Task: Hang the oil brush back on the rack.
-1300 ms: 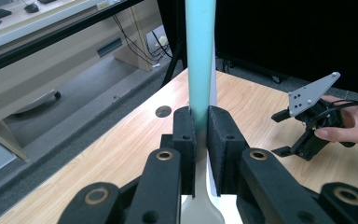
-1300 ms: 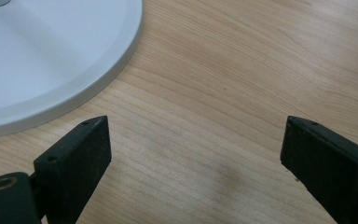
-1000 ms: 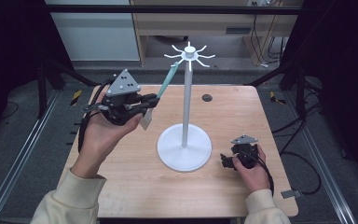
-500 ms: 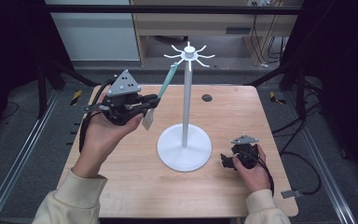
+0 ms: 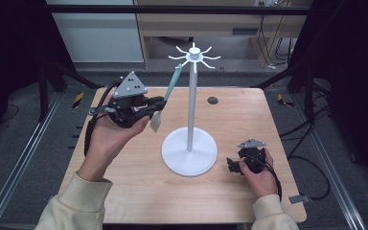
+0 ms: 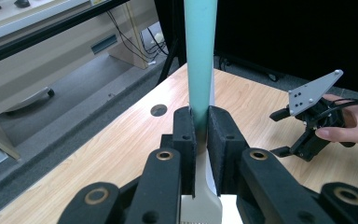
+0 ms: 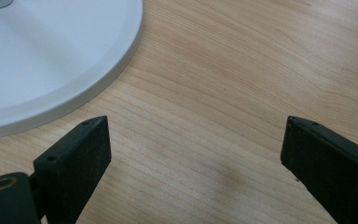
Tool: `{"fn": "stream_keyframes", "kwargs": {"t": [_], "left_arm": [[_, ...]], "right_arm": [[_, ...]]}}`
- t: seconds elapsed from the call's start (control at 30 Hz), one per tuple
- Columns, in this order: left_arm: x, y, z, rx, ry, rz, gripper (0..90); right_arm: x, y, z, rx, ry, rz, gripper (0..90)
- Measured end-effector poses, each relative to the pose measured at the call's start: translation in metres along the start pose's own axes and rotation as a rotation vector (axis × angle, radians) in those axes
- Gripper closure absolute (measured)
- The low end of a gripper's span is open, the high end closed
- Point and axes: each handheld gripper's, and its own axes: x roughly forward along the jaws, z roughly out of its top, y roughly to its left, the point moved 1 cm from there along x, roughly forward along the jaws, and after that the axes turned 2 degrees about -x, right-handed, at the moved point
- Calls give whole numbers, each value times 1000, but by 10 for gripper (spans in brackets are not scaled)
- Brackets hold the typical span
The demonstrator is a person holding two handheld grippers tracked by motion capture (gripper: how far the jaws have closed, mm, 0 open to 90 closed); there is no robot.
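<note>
Left gripper (image 5: 155, 103) with spatula (image 5: 171, 86) beside white stand (image 5: 190, 110), right gripper (image 5: 234, 164) apart.

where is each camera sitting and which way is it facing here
High view: above the person's side, facing forward and down on the table; both forearms, the left gripper and right gripper show.
Left gripper view: on the left gripper, looking along its jaws shut on the teal-handled spatula; the right hand shows beyond.
Right gripper view: on the right gripper, looking down at the tabletop; open jaws show.
Shared: the white stand's base is in the high and right gripper views.
</note>
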Motion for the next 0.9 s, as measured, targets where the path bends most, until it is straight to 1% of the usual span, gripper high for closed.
{"fn": "stream_keyframes", "kwargs": {"t": [0.13, 0.23, 0.53, 0.6, 0.7, 0.8, 0.9], "left_arm": [[1, -1, 1, 5, 2, -3, 820], [1, 0, 1, 3, -7, -3, 838], [-2, 1, 1, 8, -10, 20, 744], [-3, 0, 1, 11, -10, 28, 699], [-5, -2, 2, 12, -13, 44, 602], [-6, -3, 2, 13, -16, 56, 487], [-7, -5, 3, 8, -31, 52, 348]], "right_arm": [[0, 0, 0, 0, 1, 0, 90], [0, 0, 0, -2, 0, 1, 90], [0, 0, 0, -1, 0, -1, 90], [0, -1, 0, -5, -2, -2, 90], [0, -1, 0, -6, 0, -3, 90], [0, -1, 0, -5, -2, -5, 90], [0, 0, 0, -5, -2, -5, 90]]}}
